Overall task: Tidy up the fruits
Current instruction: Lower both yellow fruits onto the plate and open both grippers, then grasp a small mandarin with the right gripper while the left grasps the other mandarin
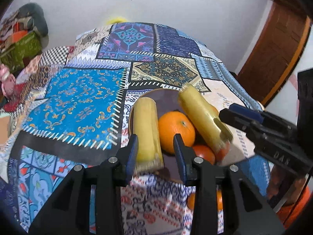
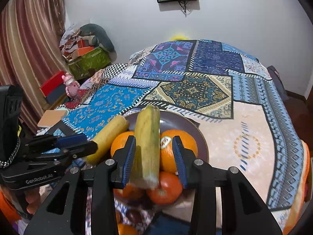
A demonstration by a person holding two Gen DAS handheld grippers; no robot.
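Bananas [image 1: 147, 131] lie between both open tongs [image 1: 154, 154] over bowl [image 2: 203, 146]

Bowl [image 2: 201, 137] sits on the patchwork cloth [image 1: 78, 101], near edge of the table, toward its right side in the left wrist view. In the bowl: large orange [image 1: 176, 131] at centre, second orange [image 2: 179, 146] to its right, tomato [image 2: 166, 190] at the near rim. Left banana piece [image 1: 147, 133] lies between the left gripper [image 1: 154, 154] fingers, over the bowl's left rim. Right banana piece [image 2: 147, 143] lies between the right gripper [image 2: 154, 160] fingers, above the oranges. Another orange [image 1: 191, 200] on the cloth, just before the bowl. Boxes [image 2: 88, 58] stand beyond the table, far left.
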